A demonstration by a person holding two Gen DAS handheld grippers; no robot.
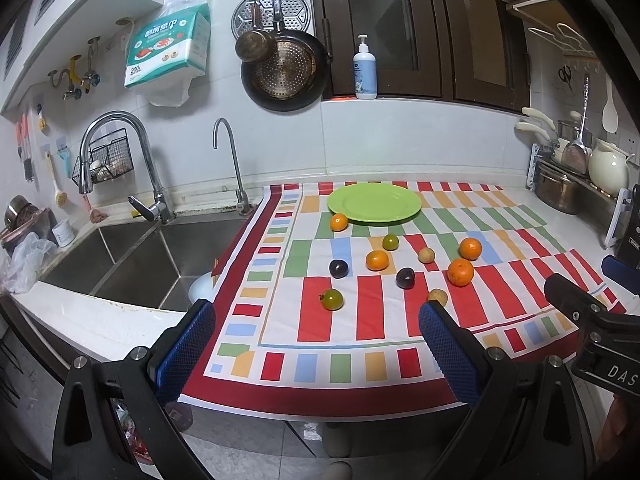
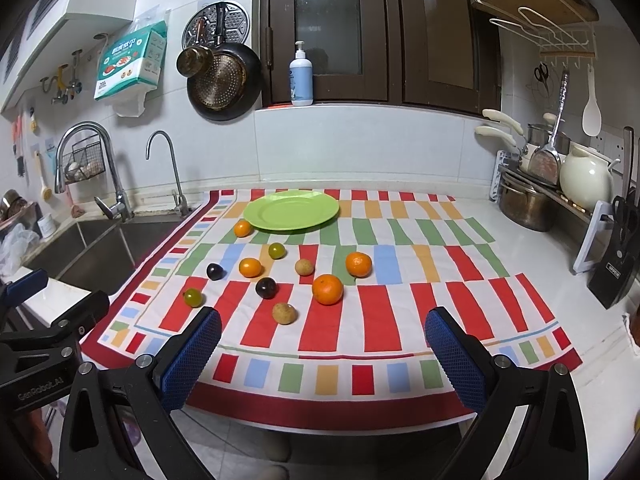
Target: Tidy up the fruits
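Both the left hand-held gripper and right hand-held gripper hang spread wide, empty, before the bench. Fruits lie scattered on the striped cloth, near the green plate. Only the left view shows the sink fully.

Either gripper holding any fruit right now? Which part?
Nothing held. Left gripper and right gripper both have jaws wide open; the fruit sits on the cloth.
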